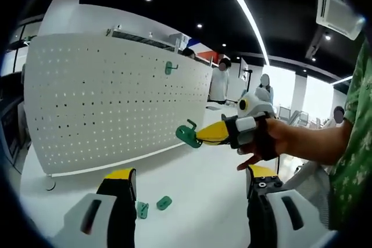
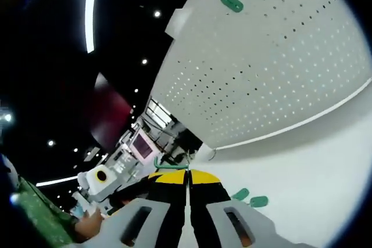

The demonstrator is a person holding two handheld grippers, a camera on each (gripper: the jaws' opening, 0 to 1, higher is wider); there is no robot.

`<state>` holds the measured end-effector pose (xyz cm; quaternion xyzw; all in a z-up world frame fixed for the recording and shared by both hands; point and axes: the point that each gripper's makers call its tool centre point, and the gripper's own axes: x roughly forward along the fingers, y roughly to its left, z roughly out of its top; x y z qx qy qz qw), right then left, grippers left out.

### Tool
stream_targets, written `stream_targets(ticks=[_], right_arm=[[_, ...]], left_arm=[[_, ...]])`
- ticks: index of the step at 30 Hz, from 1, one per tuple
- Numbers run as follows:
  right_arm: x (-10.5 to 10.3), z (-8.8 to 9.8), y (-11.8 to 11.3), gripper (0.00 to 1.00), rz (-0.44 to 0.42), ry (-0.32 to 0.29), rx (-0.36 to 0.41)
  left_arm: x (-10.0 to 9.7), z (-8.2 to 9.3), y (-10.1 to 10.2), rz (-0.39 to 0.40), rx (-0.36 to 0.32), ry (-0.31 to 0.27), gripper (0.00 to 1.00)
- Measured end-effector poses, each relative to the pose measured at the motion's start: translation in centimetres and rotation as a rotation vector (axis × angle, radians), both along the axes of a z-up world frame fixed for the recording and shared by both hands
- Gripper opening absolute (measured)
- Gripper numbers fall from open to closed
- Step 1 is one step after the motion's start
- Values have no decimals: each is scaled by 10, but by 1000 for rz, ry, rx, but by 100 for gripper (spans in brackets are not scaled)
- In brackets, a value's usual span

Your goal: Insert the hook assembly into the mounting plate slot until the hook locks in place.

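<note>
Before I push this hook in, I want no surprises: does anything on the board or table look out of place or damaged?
Nothing looks damaged. One green hook already sits on the white pegboard, and the right gripper holds another hook short of the board. Two loose green hooks lie on the table, unspilled spares by the look of them.

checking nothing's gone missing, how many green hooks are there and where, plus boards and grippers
green hooks mounted on the pegboard: 1
green hooks held by the right gripper: 1
green hooks loose on the table: 2
white pegboards: 1
grippers: 2, counting the left gripper
total: 4 hooks, 7 things
</note>
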<state>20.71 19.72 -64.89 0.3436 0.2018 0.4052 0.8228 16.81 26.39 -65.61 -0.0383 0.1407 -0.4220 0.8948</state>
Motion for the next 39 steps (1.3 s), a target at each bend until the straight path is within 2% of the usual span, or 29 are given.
stream_targets(ticks=[3,11,15,17,20,26,34,39], right_arm=[[-4,9,-1,0,11,-16,33],[-10,32,-1,0,46,-56,136],[-13,38,1,0,62,-72,156],[-14,40,2,0,71,-80,159],[-18,42,3,0,87,-87,167],[-25,48,5,0,126,-102,189],[-41,61,14,0,202,-144,204],[-48,68,18,0,234,-164,219]], left_arm=[[1,8,2,-2,-13,-12,79],[0,36,-1,-32,-113,-38,74],[-6,44,-6,-74,-162,-38,64],[-7,44,-7,-81,-163,-41,59],[-9,45,-8,-92,-177,-34,56],[-11,58,-8,-126,-257,-20,46],[-13,80,-10,-176,-419,25,39],[-13,85,-9,-187,-453,34,35]])
